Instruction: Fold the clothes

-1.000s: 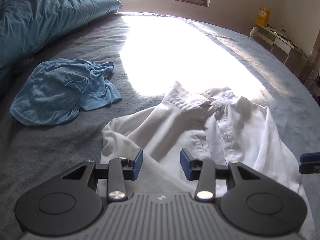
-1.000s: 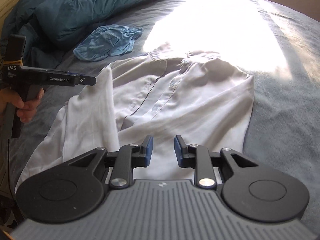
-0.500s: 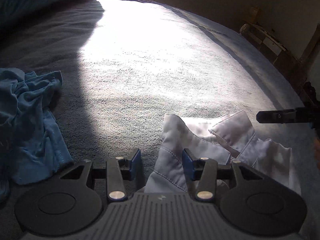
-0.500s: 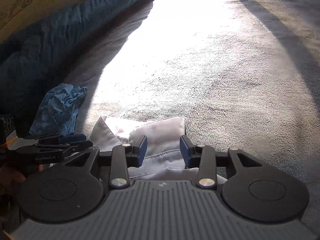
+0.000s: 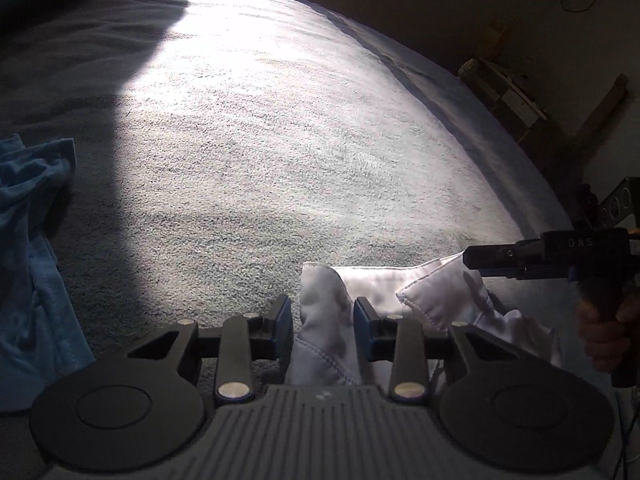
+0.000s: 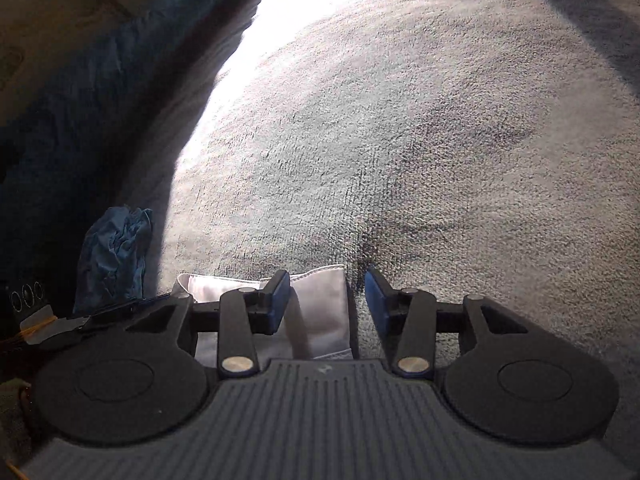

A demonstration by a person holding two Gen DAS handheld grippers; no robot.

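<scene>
A white shirt lies on the grey bed cover (image 5: 280, 140), and only its collar end shows. In the left wrist view my left gripper (image 5: 323, 320) straddles a raised fold of the white shirt (image 5: 324, 308). Its jaws are closing with the cloth between them, and a thin gap remains at the left pad. My right gripper (image 6: 326, 298) stands over the collar's other corner of the shirt (image 6: 320, 312). Its jaws are opening; the cloth lies by the left finger and bare cover by the right. The left wrist view shows the right gripper (image 5: 470, 260) from the side, a hand (image 5: 604, 336) on its handle.
A crumpled blue garment (image 5: 36, 280) lies to the left of the shirt, also visible as the blue garment (image 6: 114, 256). A teal duvet (image 6: 100, 100) is heaped along the far left. Sunlit bed cover stretches ahead. Furniture (image 5: 504, 88) stands beyond the bed's right edge.
Both grippers travelled forward over the shirt and dropped to its collar end. The left jaws narrowed around the cloth. The right jaws widened.
</scene>
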